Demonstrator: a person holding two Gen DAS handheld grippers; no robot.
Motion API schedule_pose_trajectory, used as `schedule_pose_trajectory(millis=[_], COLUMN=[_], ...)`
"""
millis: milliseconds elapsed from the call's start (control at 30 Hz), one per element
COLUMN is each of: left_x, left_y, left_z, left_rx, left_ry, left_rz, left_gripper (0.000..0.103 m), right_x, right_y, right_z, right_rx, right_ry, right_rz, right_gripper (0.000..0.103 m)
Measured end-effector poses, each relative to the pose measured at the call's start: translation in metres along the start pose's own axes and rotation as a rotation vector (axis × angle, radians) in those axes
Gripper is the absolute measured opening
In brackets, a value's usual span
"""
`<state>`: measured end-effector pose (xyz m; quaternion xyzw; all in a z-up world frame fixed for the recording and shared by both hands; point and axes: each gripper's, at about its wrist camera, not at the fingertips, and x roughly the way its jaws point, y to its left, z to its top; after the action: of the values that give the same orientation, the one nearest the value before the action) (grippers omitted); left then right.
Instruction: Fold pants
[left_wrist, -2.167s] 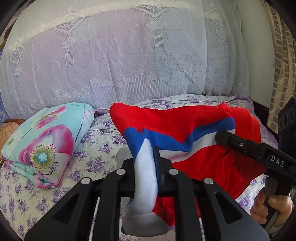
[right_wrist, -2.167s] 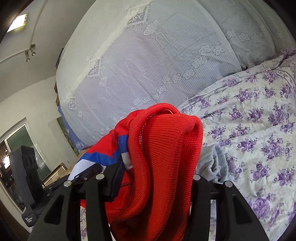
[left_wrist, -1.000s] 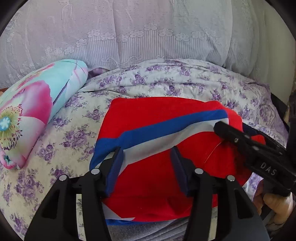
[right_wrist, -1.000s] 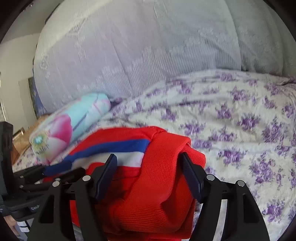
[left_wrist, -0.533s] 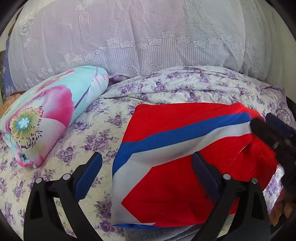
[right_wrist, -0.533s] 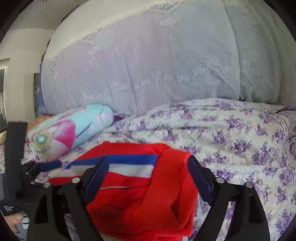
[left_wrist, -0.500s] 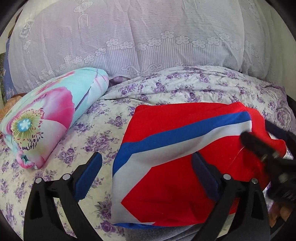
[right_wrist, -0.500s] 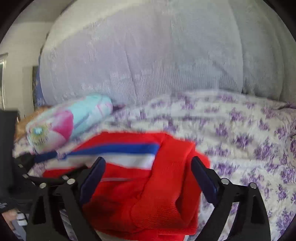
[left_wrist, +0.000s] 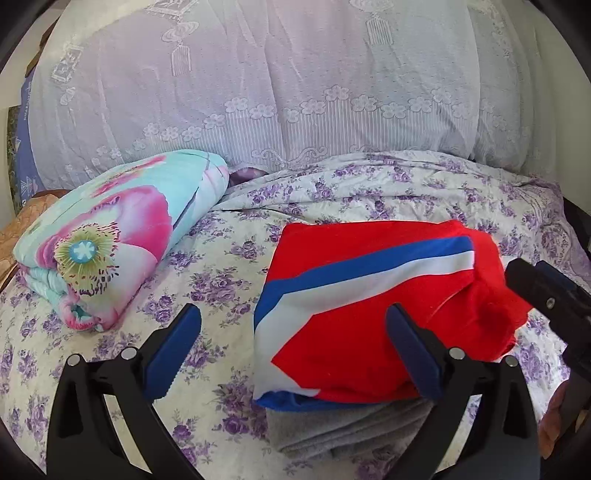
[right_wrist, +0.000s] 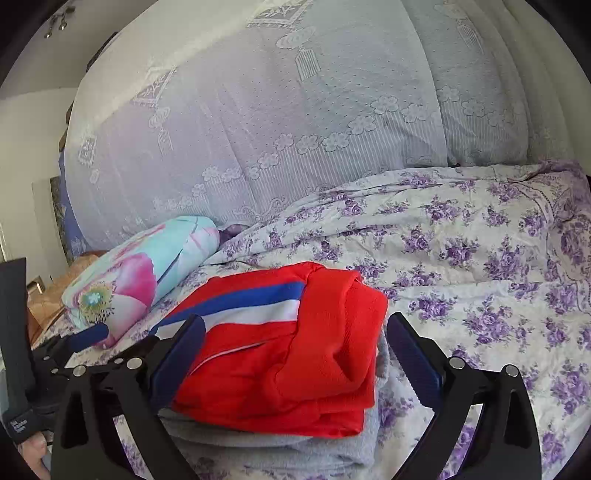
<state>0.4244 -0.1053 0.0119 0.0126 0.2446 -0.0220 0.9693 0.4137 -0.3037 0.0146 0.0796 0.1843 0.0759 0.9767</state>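
Note:
The red pants (left_wrist: 373, 291) with a blue and white stripe lie folded in a flat bundle on a folded grey cloth (left_wrist: 351, 428) on the bed. They also show in the right wrist view (right_wrist: 288, 347). My left gripper (left_wrist: 295, 350) is open and empty, just in front of the bundle's near edge. My right gripper (right_wrist: 295, 354) is open and empty, its jaws wide on either side of the bundle without touching it. The right gripper's tip shows at the right edge of the left wrist view (left_wrist: 546, 291).
The bed has a white sheet with purple flowers (left_wrist: 221, 266). A rolled floral quilt (left_wrist: 110, 236) in turquoise and pink lies to the left of the pants. A large pile under a white lace cover (left_wrist: 295, 81) rises behind.
Both grippers let go of the pants, opened wide and pulled back. The pants now lie folded on the grey cloth.

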Motion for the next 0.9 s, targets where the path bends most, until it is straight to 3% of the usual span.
schedule_pose_trajectory(millis=[133, 367, 467, 533, 633, 733, 900], left_x=[-0.025, -0.073, -0.088, -0.097, -0.111, -0.111, -0.098], left_y=[0.004, 0.007, 0.007, 0.004, -0.008, -0.013, -0.010], left_z=[-0.008, -0.031, -0.036, -0.037, -0.036, -0.034, -0.036], left_rx=[-0.006, 0.006, 0.002, 0.019, 0.085, 0.101, 0.074], left_ry=[0.021, 0.033, 0.038, 0.003, -0.083, -0.084, -0.019], left_rz=[-0.011, 0.029, 0.000, -0.023, 0.007, -0.026, -0.061], left_gripper=[0.098, 0.098, 0.098, 0.098, 0.098, 0.098, 0.098], right_x=[-0.024, -0.066, -0.074, -0.076, -0.078, -0.077, -0.070], right_y=[0.014, 0.029, 0.037, 0.038, 0.038, 0.033, 0.026], right_z=[-0.009, -0.031, -0.032, -0.030, -0.028, -0.026, -0.027], right_rx=[-0.020, 0.055, 0.040, 0.041, 0.042, 0.048, 0.066], right_ry=[0.027, 0.057, 0.051, 0.042, 0.035, 0.032, 0.050], right_rz=[-0.086, -0.029, -0.022, -0.013, -0.003, -0.008, -0.012], right_gripper=[0.099, 0.099, 0.099, 0.099, 0.099, 0.099, 0.099])
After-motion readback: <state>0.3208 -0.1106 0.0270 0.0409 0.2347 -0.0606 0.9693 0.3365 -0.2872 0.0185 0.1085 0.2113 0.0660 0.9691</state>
